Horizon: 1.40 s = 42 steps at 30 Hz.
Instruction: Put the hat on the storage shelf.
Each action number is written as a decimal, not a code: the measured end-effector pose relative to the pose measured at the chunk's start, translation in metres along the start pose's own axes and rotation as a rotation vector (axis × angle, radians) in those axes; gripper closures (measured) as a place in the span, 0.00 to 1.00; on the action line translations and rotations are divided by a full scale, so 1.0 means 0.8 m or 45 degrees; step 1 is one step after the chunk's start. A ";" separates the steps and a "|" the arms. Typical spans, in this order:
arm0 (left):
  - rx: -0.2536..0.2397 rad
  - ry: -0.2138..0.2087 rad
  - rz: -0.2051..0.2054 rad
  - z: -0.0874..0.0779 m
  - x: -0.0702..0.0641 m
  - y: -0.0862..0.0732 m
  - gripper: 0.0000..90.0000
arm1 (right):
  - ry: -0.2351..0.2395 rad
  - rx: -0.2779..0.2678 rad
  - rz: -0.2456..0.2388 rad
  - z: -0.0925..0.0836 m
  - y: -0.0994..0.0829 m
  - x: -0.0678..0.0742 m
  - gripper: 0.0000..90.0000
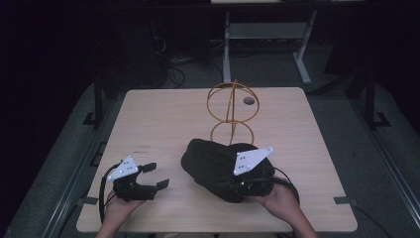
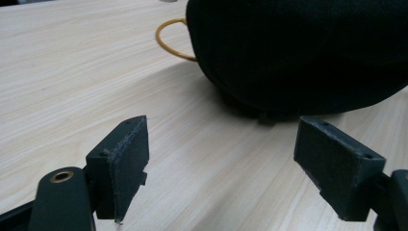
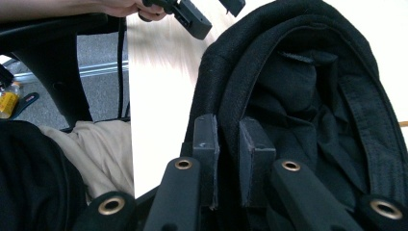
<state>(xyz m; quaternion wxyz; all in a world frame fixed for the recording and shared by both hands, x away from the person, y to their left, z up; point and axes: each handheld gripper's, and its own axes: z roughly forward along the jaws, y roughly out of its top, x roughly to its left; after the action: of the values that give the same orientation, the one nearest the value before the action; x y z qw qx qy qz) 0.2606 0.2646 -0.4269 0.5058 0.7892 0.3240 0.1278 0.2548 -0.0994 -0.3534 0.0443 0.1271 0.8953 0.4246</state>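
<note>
Right gripper (image 1: 236,184) in the high view sits clamped on the rim of the floppy black fabric hat (image 1: 213,161), near the gold wire stand (image 1: 232,106), so hanging looks undone. Left gripper (image 2: 219,159) view: jaws wide, empty, beside it. Right gripper view adds fabric pinched between the pads.

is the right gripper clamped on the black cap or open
Clamped. In the right gripper view the right gripper has its pads pinching the black cap at its rim, one pad inside, one outside.
</note>
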 end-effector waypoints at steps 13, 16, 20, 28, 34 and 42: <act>-0.045 -0.071 0.091 0.014 -0.029 0.027 0.20 | 0.018 -0.093 0.011 -0.032 0.012 0.003 0.88; -0.067 -0.111 0.101 0.020 -0.034 0.038 0.20 | 0.024 -0.105 0.014 -0.038 0.016 0.003 0.88; -0.099 -0.127 0.107 0.028 -0.035 0.051 0.20 | 0.023 -0.118 0.009 -0.045 0.021 0.004 0.88; -0.130 -0.149 0.157 0.046 -0.032 0.071 0.21 | 0.036 -0.142 -0.003 -0.051 0.026 0.002 0.88; -0.136 -0.196 0.156 0.060 -0.028 0.076 0.28 | 0.048 -0.170 -0.003 -0.054 0.027 0.001 0.88; -0.163 -0.278 0.142 0.071 -0.023 0.080 0.68 | 0.054 -0.198 -0.014 -0.053 0.028 0.000 0.88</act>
<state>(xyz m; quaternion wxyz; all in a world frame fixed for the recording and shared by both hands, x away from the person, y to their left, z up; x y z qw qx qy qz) 0.3015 0.1945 -0.3939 0.5794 0.7814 0.2137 0.0894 0.2510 -0.1173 -0.3093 0.0375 0.1094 0.8611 0.4951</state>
